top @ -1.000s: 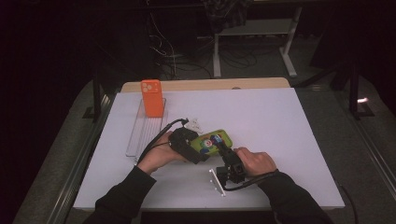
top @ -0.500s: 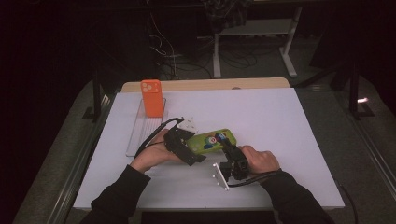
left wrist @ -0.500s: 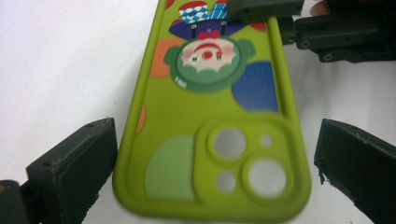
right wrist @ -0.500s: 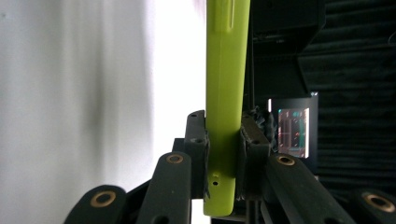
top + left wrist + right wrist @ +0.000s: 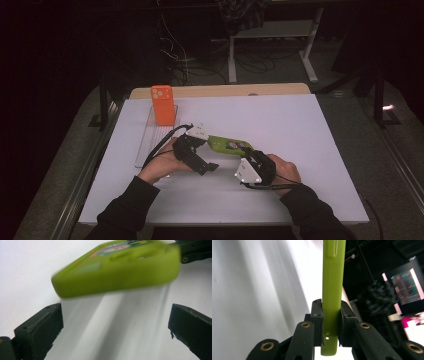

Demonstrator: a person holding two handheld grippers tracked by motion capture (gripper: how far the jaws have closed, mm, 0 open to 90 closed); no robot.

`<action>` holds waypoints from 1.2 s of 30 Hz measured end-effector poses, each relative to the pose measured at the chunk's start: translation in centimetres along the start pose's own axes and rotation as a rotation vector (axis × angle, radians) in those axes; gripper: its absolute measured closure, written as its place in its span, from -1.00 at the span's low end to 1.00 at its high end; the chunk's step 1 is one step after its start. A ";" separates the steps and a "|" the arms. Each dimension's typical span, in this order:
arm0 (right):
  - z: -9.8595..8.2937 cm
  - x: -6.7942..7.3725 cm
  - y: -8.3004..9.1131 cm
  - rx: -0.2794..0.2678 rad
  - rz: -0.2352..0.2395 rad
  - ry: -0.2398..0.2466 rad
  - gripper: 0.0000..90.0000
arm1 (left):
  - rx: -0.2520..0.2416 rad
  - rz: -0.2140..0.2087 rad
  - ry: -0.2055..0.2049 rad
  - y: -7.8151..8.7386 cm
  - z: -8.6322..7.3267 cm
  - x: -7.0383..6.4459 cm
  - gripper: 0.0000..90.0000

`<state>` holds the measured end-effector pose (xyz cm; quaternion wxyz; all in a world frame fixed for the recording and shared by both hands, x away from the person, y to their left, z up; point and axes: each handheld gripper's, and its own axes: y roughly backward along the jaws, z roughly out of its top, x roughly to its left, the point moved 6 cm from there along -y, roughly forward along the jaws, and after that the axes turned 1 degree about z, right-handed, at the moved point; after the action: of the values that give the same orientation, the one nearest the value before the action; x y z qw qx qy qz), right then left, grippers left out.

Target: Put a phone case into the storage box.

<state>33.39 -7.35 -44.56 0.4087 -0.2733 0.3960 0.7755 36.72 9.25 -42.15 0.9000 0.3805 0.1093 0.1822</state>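
Since half a second ago the left gripper (image 5: 207, 165) has let go of the green phone case (image 5: 229, 145) and drawn back a little toward the person, so its black jaws now point at open table just below the case's left end. Seen from the left gripper view, the jaws stand wide apart with nothing between them, and the green phone case (image 5: 117, 267) hangs above and ahead of them, blurred, clear of both fingers (image 5: 40, 332). The right gripper (image 5: 252, 162) holds its place at the case's right end. Looking along the right gripper view, the two jaws are clamped on the green phone case (image 5: 333, 290) near its bottom edge, one pad pressed on each flat face, and the case stands edge-on between them.

From above, the case lies tilted over the white table (image 5: 300, 125), stretched between the two grippers, well this side of the orange phone case (image 5: 163, 105). That orange one stands upright at the far end of a clear tray (image 5: 145, 150), which lies left of the green case. Both of the person's hands grip the tools, the sleeves coming in from the near edge.
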 end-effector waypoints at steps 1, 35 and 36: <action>-0.1 0.0 0.1 0.005 0.023 -0.040 0.68 | 0.005 -0.002 0.003 0.0 0.0 0.1 -1.00; -2.1 -2.6 -0.6 -0.055 0.453 -0.978 0.69 | -0.059 0.060 0.119 0.6 0.1 1.9 -1.00; -2.1 -2.6 -0.6 -0.056 0.452 -0.977 0.69 | -0.061 0.056 0.129 0.7 0.2 1.8 -1.00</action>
<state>35.42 -10.01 -43.95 0.3609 0.2004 0.1879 0.8912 38.31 10.30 -41.63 0.8969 0.3433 0.1508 0.2345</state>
